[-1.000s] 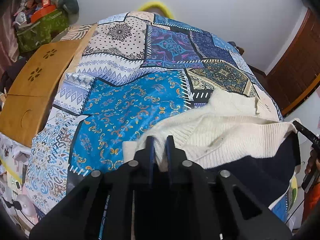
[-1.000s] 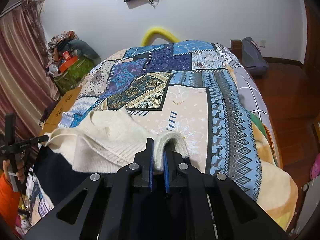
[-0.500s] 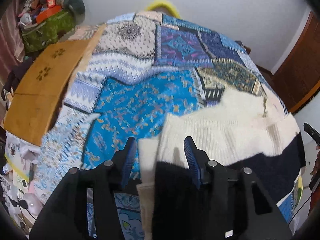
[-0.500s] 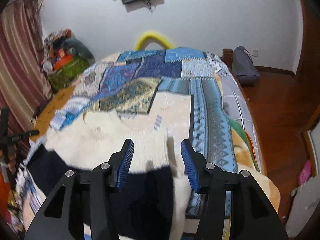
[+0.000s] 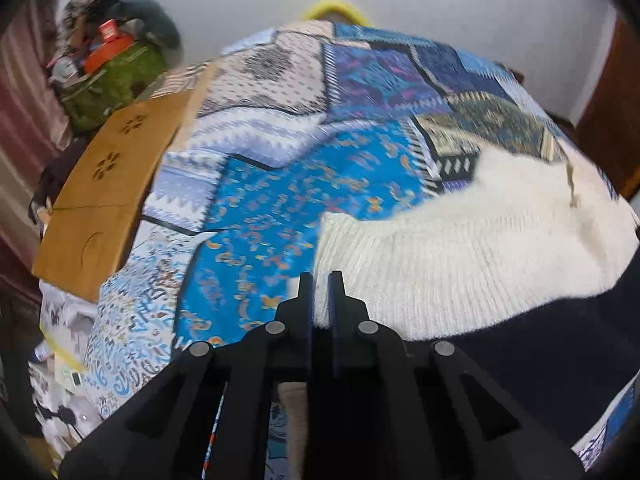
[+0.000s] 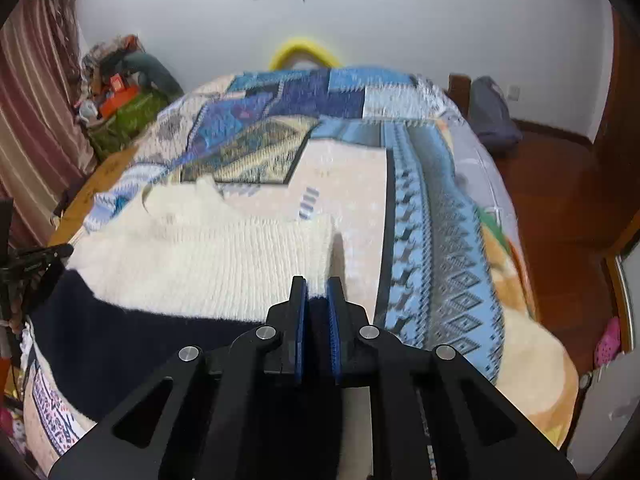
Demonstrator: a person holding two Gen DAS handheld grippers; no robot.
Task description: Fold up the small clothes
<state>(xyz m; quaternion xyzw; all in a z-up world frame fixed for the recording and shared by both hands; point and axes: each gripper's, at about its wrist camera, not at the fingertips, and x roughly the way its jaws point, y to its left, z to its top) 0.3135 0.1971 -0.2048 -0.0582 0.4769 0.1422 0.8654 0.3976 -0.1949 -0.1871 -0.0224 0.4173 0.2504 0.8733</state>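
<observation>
Beyond the cream-and-navy sweater [image 5: 460,256] the patchwork bedspread [image 5: 304,200] lies flat and bare up to the yellow headboard arch [image 6: 304,50]. Left of the bed a wooden board [image 5: 108,196] runs along the edge, with a heap of bags and clothes [image 5: 108,60] behind it. On the right, bare wood floor [image 6: 560,208], and a grey bag [image 6: 492,116] against the wall

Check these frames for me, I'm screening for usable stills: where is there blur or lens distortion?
Left wrist view: motion blur smears the bedspread and clutter pile, while the left gripper, nipping the sweater, stays sharp. Right wrist view: the bedspread pattern is streaked and the sweater knit softened; the right gripper is crisp. Both views show fisheye bulging and dark corners.
</observation>
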